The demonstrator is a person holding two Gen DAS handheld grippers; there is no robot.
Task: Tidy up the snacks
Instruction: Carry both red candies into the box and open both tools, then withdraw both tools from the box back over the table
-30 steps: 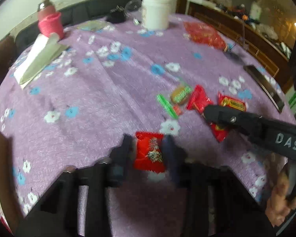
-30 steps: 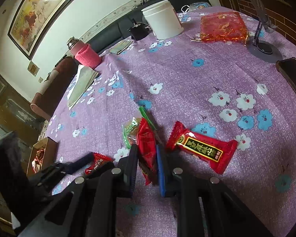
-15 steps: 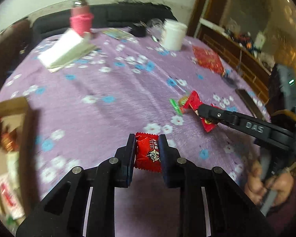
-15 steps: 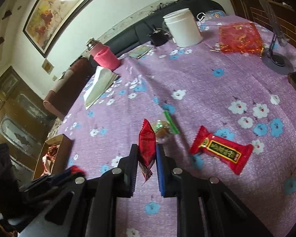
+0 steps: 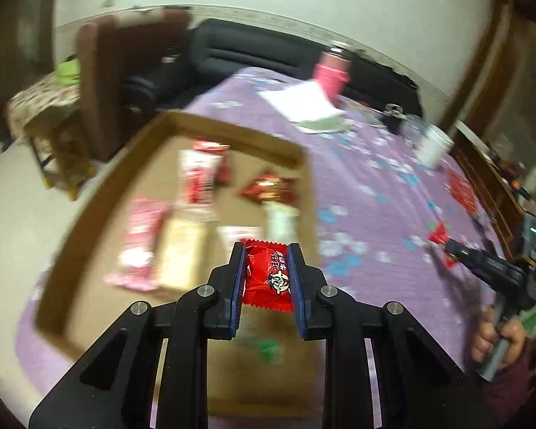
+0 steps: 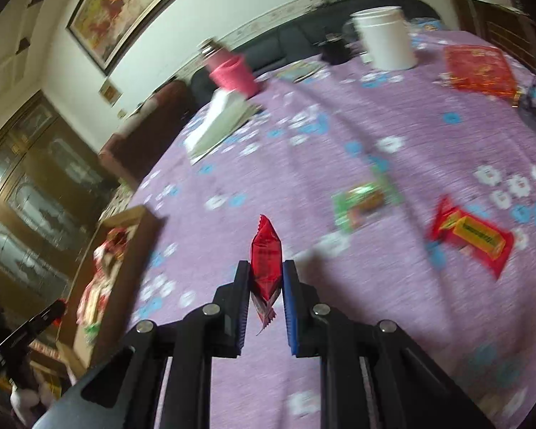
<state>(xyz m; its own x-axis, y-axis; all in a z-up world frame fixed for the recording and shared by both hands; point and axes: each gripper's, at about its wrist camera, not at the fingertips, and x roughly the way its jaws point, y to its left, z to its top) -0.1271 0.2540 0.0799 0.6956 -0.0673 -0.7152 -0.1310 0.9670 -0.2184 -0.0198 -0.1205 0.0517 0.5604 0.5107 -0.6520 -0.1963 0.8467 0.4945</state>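
L gripper [image 5: 266, 268] clamped on a red snack packet [image 5: 267, 274], both blue pads pressed on its sides, packet flat-on to the cam w/ print showing. It hangs above the near-right part of the cardboard box [image 5: 232, 136], which sits on the purple flowered cloth of the counter [image 5: 375, 186]. Box holds several snacks, blurred: pink packet [image 5: 141, 243] at left, pale tan 1 [image 5: 182, 254] beside it, red/white 1 [image 5: 198, 178] further back, dark red wrapper [image 5: 269, 189] near the right wall, white item just below that.

R gripper [image 6: 266, 286] clamped on a 2nd red packet [image 6: 266, 257], held edge-on & upright, crimped tail poking down between the pads. It's above bare cloth, box [image 6: 132, 246] off to the left w/ snacks inside. In L wrist view the R gripper [image 5: 446, 246] shows at far right, w/ the person's hand [image 5: 496, 336] on its handle.

On the counter to the right: green-wrapped snack [image 6: 364, 202] and a red/yellow bar [image 6: 471, 237], apart from each other. Further back: white tub [image 6: 386, 37], pink-sleeved bottle [image 6: 228, 68], white tissue pack [image 6: 221, 121] just in front of it, red flat packet [image 6: 479, 68] at far right. Both views motion-blurred.
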